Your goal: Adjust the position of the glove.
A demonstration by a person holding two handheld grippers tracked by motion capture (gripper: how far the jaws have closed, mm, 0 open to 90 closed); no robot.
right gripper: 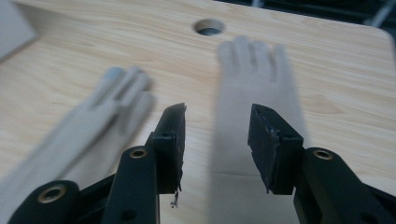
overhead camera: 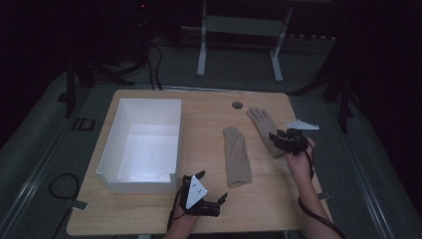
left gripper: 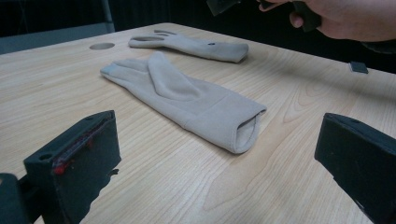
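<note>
Two beige gloves lie flat on the wooden table. The nearer glove (overhead camera: 236,157) (left gripper: 187,98) (right gripper: 93,126) has its cuff toward me. The farther glove (overhead camera: 263,127) (left gripper: 196,46) (right gripper: 257,79) lies to its right. My left gripper (overhead camera: 213,185) (left gripper: 217,158) is open wide and empty, low near the table's front edge, just short of the nearer glove's cuff. My right gripper (overhead camera: 276,141) (right gripper: 217,140) is open and hovers over the farther glove's cuff end, with the glove between and below the jaws.
A white open box (overhead camera: 142,144) (right gripper: 14,28) stands on the left half of the table (overhead camera: 199,219). A round cable hole (overhead camera: 237,105) (left gripper: 101,46) (right gripper: 209,26) is near the far edge. A small dark tab (left gripper: 358,66) sits by the right edge.
</note>
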